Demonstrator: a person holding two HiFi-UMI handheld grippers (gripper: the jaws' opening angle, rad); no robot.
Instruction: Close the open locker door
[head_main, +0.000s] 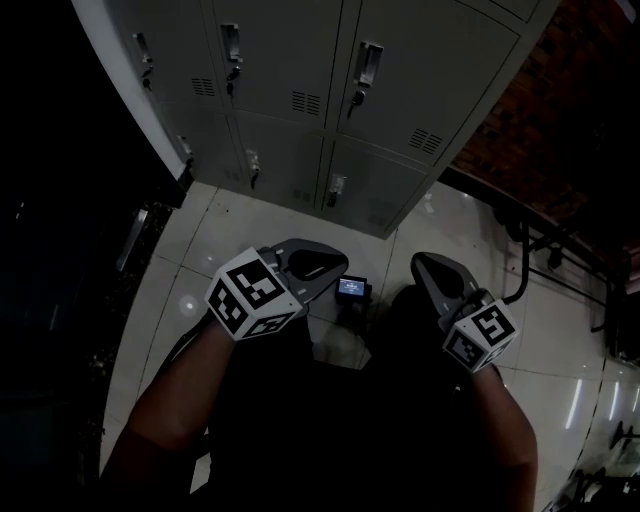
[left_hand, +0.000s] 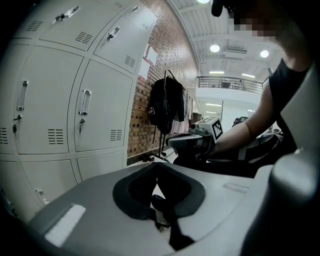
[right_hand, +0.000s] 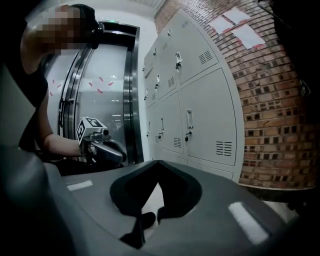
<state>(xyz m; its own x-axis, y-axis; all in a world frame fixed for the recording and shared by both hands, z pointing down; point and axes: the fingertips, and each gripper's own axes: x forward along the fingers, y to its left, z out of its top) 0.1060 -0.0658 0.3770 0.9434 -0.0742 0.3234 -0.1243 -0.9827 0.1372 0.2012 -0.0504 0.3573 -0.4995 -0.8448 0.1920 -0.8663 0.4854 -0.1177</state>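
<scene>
Both pairs of jaws were together and held nothing. The left gripper (head_main: 335, 264) and right gripper (head_main: 421, 263) hung low over the tiled floor (head_main: 440, 225), near the person and well apart from the lockers (head_main: 300, 90) at the far side. Every locker door in view looked shut, so the closing seemed done, unless an open door lay out of sight.

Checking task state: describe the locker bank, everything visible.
The locker bank is pale grey, metal-looking, with doors stacked in rows. Each door has a vertical handle, a lock below it and a louvred vent. It stands upright on glossy floor tiles, beside a brick wall. Every door in view looks shut; nothing touches them.
</scene>
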